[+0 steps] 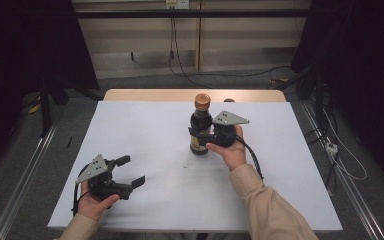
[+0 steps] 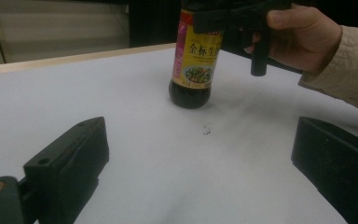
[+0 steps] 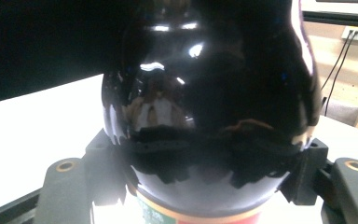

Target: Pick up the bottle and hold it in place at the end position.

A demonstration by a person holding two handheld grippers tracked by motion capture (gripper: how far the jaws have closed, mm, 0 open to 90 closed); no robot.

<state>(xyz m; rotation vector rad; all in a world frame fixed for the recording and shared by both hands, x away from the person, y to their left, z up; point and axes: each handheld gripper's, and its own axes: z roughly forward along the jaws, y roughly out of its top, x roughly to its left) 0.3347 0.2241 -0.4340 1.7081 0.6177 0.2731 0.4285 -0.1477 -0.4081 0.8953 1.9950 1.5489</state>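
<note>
A dark glass sauce bottle [image 1: 200, 131] with a brown screw cap and a yellow label stands upright on the white table [image 1: 145, 130], toward the far side and a little right of the middle. The right gripper [image 1: 198, 133], black with a grey three-cornered plate on top, is held level against the bottle's body, and its jaws are clamped on the glass just above the label; in the right gripper view the rounded black shoulder of the bottle [image 3: 209, 116] sits squarely between the two pads. In the left gripper view the bottle's base [image 2: 189, 95] rests on the table surface, with the right hand [image 2: 303, 35] wrapped around its gripper beside it. The left gripper [image 1: 131, 171] lies low near the table's front left corner, well apart from the bottle, its jaws spread wide with nothing between them.
</note>
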